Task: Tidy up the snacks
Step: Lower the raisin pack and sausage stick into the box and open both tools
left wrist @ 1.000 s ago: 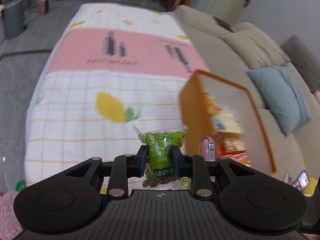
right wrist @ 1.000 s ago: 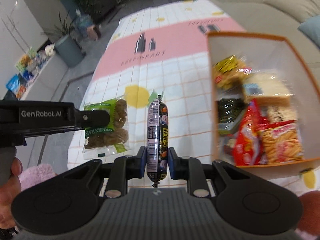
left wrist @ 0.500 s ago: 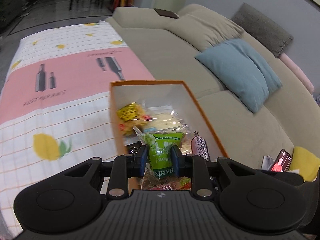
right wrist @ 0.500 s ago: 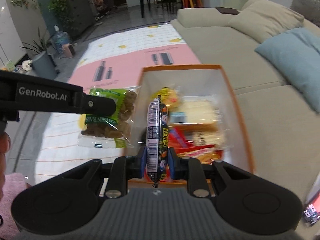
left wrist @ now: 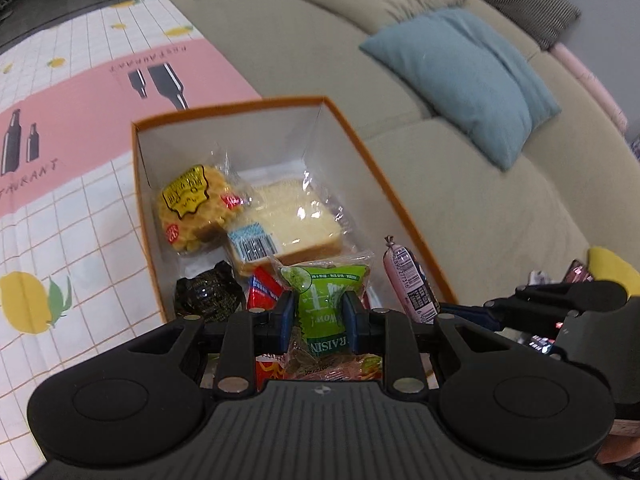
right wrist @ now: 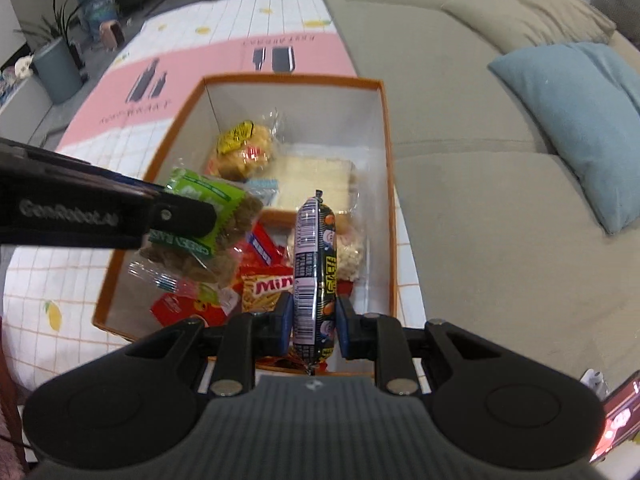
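My left gripper [left wrist: 319,316] is shut on a green bag of raisins [left wrist: 326,304], hanging over the near end of the orange box [left wrist: 139,184]. The same bag [right wrist: 200,228] shows in the right wrist view, clamped by the left gripper's fingers [right wrist: 180,216] above the box's left side. My right gripper [right wrist: 313,320] is shut on a dark sausage stick [right wrist: 314,264], held upright over the box [right wrist: 390,184]. That sausage [left wrist: 408,280] also appears at the right in the left wrist view. Inside the box lie a yellow waffle pack [left wrist: 192,204], wrapped bread [left wrist: 288,220] and red snack packs [right wrist: 264,280].
The box sits on a checked pink and white cloth [left wrist: 80,168] next to a beige sofa [left wrist: 460,184] with a blue cushion [left wrist: 468,80]. A phone with a lit screen [right wrist: 620,420] lies at the lower right. A grey bin [right wrist: 56,68] and plants stand at the far left.
Both grippers have swung from over the cloth to above the box, carrying the raisin bag and the sausage along. Both grips are unchanged.
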`<move>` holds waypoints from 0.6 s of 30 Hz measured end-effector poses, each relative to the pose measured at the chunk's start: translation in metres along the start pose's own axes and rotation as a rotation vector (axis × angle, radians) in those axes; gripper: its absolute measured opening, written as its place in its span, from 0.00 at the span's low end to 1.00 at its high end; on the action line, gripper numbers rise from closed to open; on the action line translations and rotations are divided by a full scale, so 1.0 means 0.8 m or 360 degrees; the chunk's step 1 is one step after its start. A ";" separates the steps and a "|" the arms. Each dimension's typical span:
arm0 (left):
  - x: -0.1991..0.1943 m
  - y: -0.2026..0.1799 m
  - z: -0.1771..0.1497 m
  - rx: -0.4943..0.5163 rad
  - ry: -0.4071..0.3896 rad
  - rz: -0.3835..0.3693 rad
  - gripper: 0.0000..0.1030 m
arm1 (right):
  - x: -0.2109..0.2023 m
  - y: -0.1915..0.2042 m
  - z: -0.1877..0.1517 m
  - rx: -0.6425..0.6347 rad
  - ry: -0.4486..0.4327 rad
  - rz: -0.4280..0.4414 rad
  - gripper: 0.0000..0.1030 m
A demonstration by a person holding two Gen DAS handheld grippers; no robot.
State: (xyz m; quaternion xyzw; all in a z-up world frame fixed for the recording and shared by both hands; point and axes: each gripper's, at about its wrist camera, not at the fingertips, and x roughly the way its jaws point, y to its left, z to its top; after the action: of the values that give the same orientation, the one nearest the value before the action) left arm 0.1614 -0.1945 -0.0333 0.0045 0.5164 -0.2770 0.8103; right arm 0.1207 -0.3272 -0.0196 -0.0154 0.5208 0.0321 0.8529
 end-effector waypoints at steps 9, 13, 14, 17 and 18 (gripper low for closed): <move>0.045 0.002 0.004 0.0078 0.0179 0.0109 0.28 | 0.044 -0.002 0.012 0.0005 0.0212 -0.0003 0.19; 0.057 0.004 0.006 0.0066 0.0237 0.0099 0.28 | 0.058 -0.006 0.010 0.0068 0.0293 -0.0008 0.19; 0.060 0.004 0.006 0.0068 0.0247 0.0104 0.28 | 0.061 -0.006 0.009 0.0070 0.0305 -0.0019 0.20; 0.067 0.006 0.005 0.0063 0.0267 0.0106 0.28 | 0.067 -0.008 0.007 0.0084 0.0333 -0.0057 0.20; 0.067 0.006 0.005 0.0060 0.0267 0.0106 0.28 | 0.069 -0.009 0.007 0.0096 0.0340 -0.0062 0.20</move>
State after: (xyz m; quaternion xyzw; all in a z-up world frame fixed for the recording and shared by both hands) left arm 0.1840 -0.2159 -0.0778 0.0601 0.5766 -0.2583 0.7728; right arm 0.1516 -0.3319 -0.0661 -0.0033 0.6090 -0.0019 0.7931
